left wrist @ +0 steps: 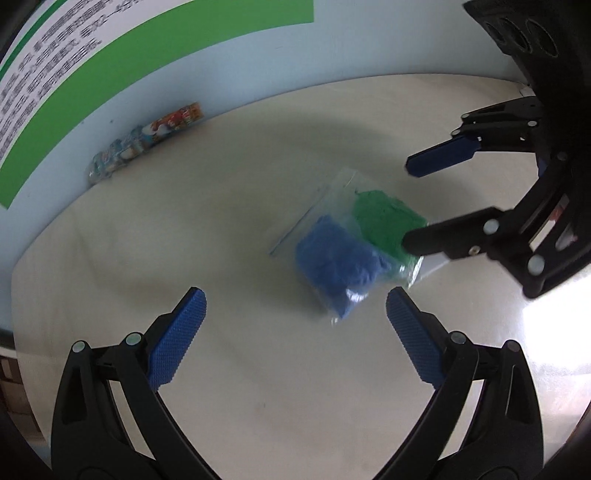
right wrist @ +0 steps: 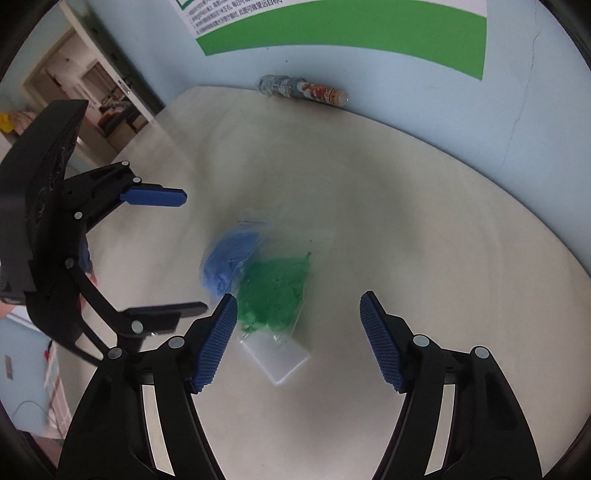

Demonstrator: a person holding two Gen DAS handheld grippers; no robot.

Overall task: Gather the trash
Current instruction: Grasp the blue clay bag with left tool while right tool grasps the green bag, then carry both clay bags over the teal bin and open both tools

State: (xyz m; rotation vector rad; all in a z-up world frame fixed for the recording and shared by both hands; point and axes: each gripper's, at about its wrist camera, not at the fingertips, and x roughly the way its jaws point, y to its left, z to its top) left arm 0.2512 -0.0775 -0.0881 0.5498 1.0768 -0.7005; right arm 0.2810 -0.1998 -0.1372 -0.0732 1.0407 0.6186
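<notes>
Two spread tools over one clear bag on the pale desk [left wrist: 221, 229].

Lying flat mid-desk, the clear plastic bag [left wrist: 347, 243] holds a blue lump and a green lump; its long axis runs diagonally from the sealed strip toward a white card [right wrist: 275, 356]. Left tool [left wrist: 295, 314] and right tool [right wrist: 299, 317] both gape, gripping nothing. A printed bottle [right wrist: 303, 90] lies against the wall.

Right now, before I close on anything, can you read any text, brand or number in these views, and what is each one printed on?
Wall poster, white panel above a green band: several lines of printed characters, too small and blurred to read.
Plastic bottle lying along the wall: colourful label with red lettering, too blurred to read.
Clear bag holding blue and green material: no print visible.
White block beside the bag: no print visible.
</notes>
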